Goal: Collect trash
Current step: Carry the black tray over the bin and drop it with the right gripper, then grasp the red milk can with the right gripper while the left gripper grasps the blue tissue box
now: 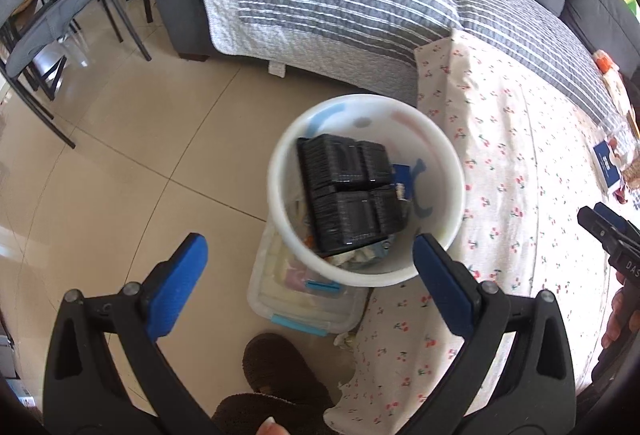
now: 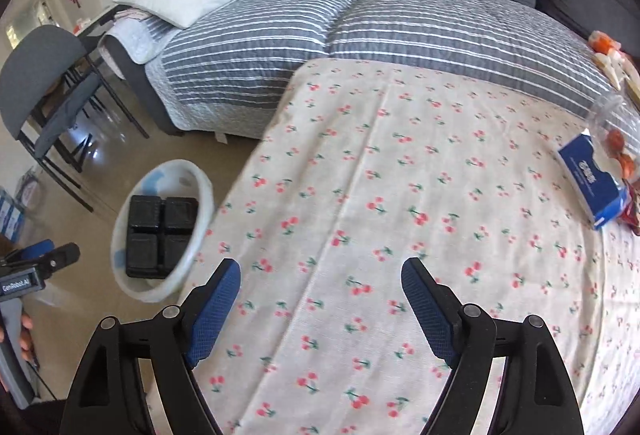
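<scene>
Both tongs are wide apart and hold nothing: the left tongs hang over the bin in the middle of the left view, and the right tongs hang over the cloth. The bin already holds a black tray that sits high, so more trash could slide off it and fall out. The trash still to get, a blue box and a clear bag, lies at the right edge of the right view. That edge cuts them off, and the bag's red bits are hard to name.
</scene>
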Available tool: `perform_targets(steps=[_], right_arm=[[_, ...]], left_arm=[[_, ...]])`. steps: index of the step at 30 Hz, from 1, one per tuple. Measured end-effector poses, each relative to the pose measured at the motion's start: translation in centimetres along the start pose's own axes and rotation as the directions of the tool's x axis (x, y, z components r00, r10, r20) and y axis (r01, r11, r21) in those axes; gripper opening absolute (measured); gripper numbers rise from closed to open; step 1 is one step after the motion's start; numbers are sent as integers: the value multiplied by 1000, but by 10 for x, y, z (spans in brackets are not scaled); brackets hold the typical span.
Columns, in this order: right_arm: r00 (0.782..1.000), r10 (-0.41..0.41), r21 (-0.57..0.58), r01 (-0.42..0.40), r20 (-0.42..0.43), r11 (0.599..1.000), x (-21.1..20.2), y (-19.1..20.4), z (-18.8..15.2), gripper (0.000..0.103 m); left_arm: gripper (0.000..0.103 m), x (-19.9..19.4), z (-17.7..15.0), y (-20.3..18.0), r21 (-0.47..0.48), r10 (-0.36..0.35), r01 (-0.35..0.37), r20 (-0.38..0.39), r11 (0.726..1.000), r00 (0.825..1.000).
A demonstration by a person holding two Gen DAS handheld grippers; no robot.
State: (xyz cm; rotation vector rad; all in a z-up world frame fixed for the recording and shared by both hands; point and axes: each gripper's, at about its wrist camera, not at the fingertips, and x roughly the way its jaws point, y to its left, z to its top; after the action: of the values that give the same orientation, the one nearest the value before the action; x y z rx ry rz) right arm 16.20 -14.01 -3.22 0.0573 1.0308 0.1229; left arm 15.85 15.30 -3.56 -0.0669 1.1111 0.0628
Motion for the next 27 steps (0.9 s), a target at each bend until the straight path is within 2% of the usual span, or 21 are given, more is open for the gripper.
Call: perform_targets(steps=[8,12,18,24,27], right_arm=[[990,-137,71,139,-38,988,-13,-76,-8,85],[982,-182,155,187,-44,970,-23,-126,-6,85],[963,-262,298,267,-58,916,-43,-212,1,85],[920,-384,357,384,-73,851,-60,-289,8,85],[918,-387,383,388,-82,838,-58,-315,10,85]], left_arm=[[102,3,4,-58,90,-20,21,-14,996,1000],[102,6,6,-89,134,-21,23,-20,991,1000],[102,11,11,-137,187,-48,55,-40,981,998],[102,13,14,-183,231,-77,84,-40,969,996],[102,17,14,-202,253,-87,99,-55,962,995]])
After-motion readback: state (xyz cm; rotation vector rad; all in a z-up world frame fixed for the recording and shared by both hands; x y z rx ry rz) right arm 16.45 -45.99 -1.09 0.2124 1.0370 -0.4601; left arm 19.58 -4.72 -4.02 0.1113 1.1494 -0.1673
